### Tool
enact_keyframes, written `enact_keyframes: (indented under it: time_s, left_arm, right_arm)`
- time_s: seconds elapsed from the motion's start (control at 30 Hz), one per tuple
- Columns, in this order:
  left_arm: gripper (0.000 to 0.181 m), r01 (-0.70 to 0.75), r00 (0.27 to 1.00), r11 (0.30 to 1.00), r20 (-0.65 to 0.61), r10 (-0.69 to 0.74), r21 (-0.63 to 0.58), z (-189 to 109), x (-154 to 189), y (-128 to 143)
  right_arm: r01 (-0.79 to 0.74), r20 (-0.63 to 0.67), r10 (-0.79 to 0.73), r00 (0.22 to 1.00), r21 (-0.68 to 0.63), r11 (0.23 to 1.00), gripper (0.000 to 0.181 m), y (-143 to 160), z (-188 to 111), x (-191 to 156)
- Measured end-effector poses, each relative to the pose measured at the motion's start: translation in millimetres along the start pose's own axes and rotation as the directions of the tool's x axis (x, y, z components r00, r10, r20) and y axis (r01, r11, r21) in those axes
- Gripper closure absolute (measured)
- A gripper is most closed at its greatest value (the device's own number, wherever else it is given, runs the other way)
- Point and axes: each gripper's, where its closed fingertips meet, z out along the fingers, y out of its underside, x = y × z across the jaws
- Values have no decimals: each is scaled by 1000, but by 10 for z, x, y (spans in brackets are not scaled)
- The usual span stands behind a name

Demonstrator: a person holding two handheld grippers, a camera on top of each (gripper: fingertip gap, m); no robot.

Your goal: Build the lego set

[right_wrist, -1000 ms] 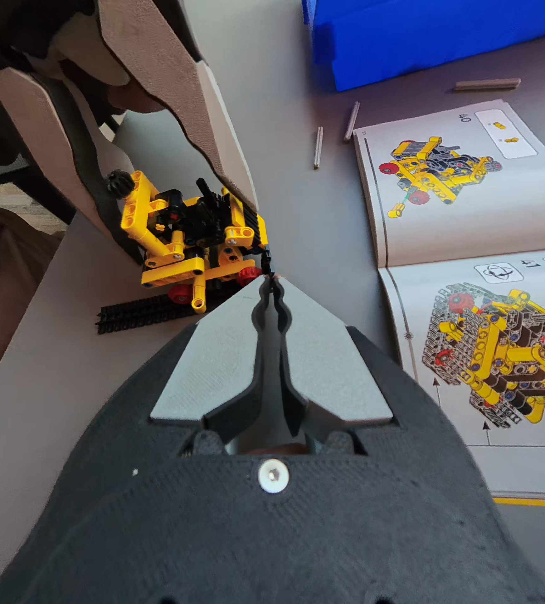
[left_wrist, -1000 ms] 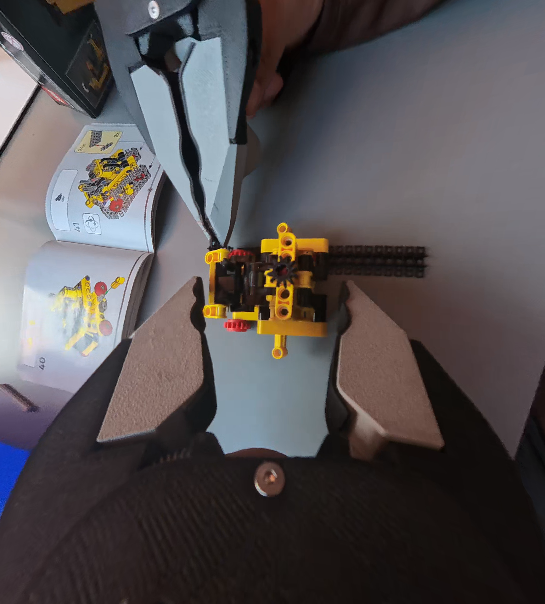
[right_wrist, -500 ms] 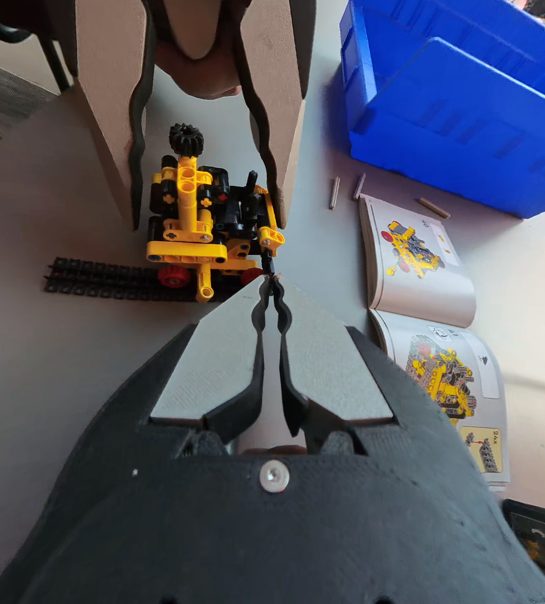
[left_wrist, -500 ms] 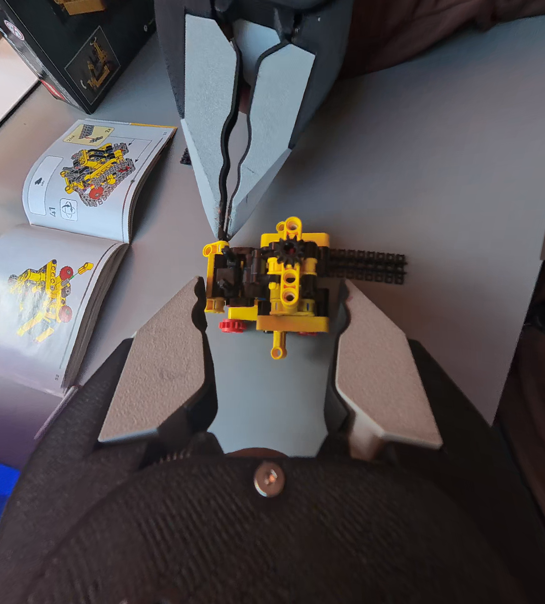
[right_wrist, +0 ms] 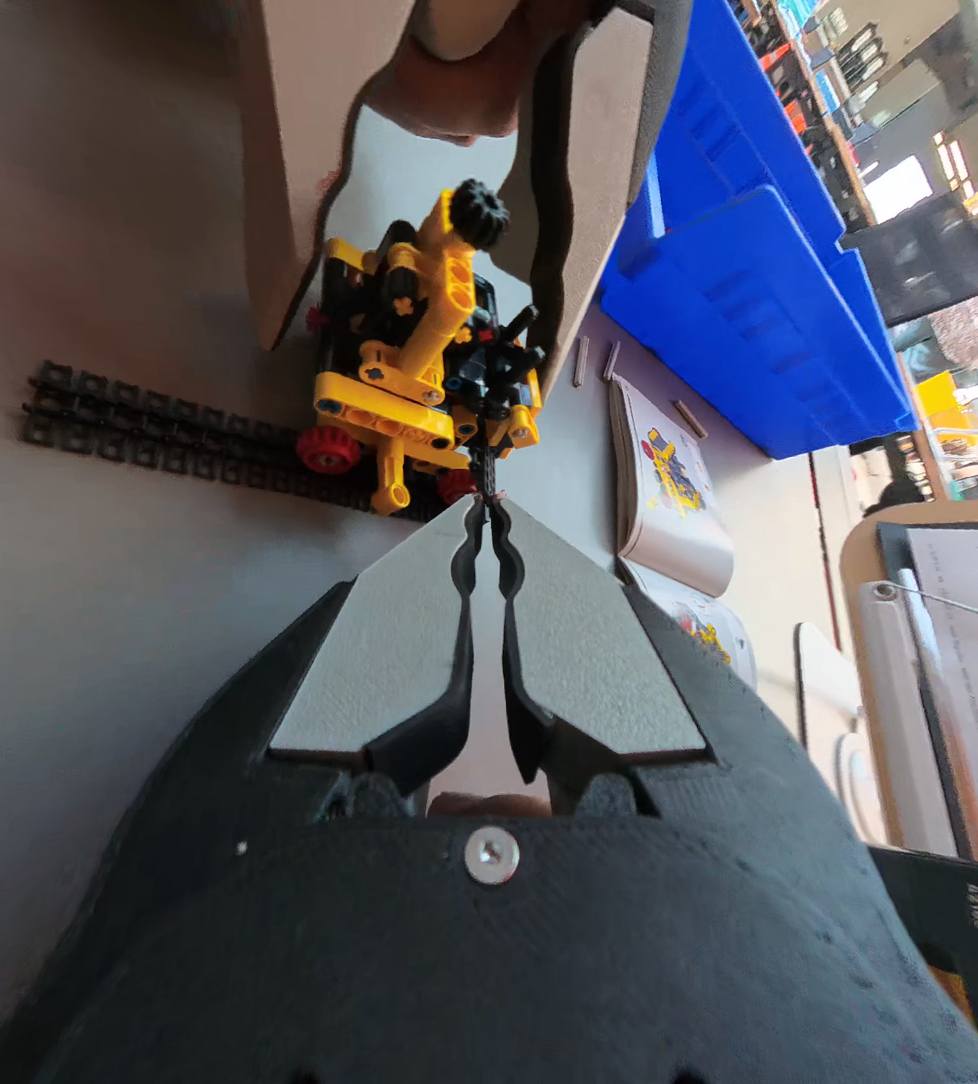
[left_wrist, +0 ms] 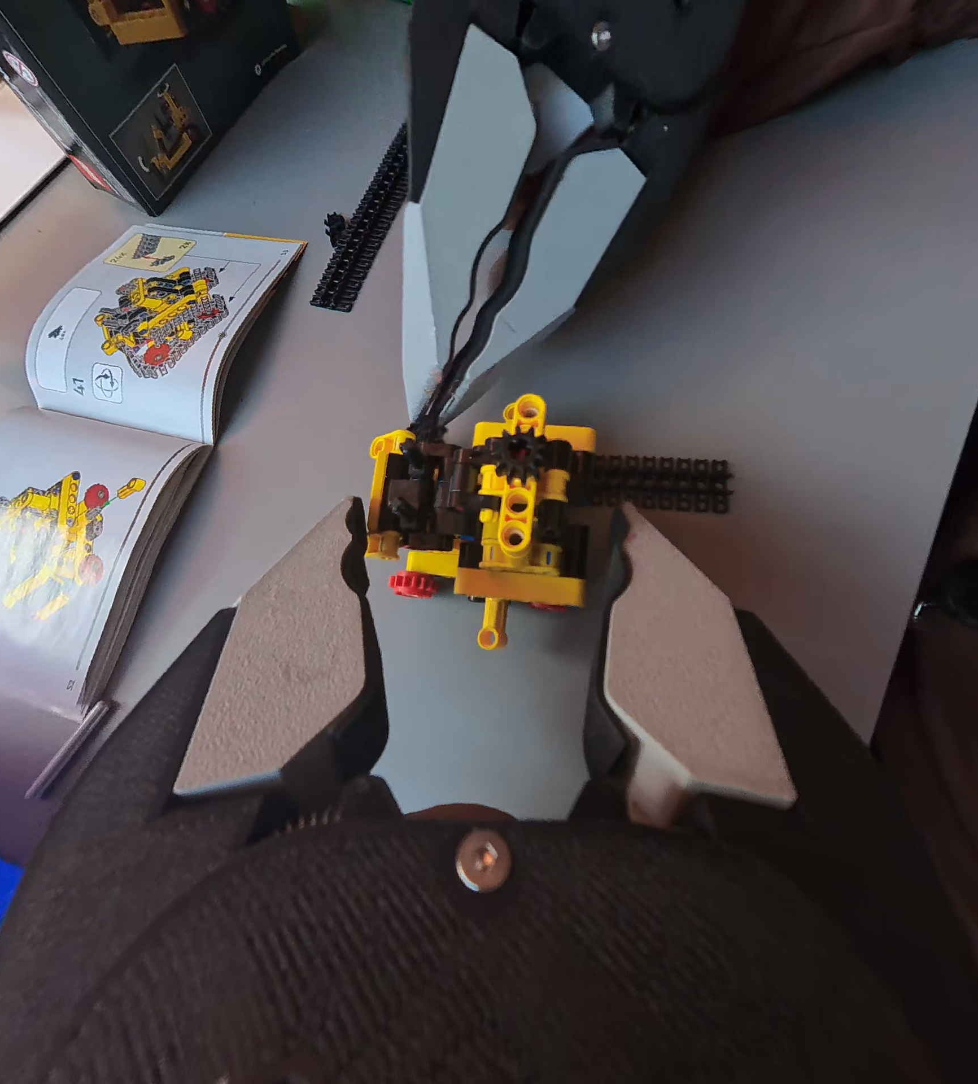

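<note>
Bracing the yellow model (left_wrist: 478, 510) on the table (left_wrist: 768, 328), the left gripper (left_wrist: 484, 522) straddles it wide, so the right gripper (right_wrist: 488, 504), pinched on a black track end (right_wrist: 486, 469), can attach it.

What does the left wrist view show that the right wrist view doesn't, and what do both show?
Only the left wrist view shows a second, loose black track strip and most of the black set box. Only the right wrist view shows the blue bins and a framed sheet. Both show the yellow lego vehicle on a black track strip, the open instruction booklet, the left gripper spread around the vehicle, and the right gripper pinching a black track piece at its end.
</note>
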Motion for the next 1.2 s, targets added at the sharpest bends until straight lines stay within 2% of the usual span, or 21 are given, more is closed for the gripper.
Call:
enact_keyframes:
  time_s: [0.37,0.77,1.2]
  left_arm:
    - [100,-6,1000,1000,6,6,-9,2,80,9]
    - [97,-23,999,998,22,24,-63,58,173,143]
    - [95,-16,1000,998,19,17,-60,51,310,169]
  right_arm:
    - [143,-68,-145,987,-27,989,181,-90,-65,-106]
    - [138,-35,-138,990,6,990,181,-181,-137,-246]
    - [163,-27,-162,986,23,986,181,-280,-209,-388]
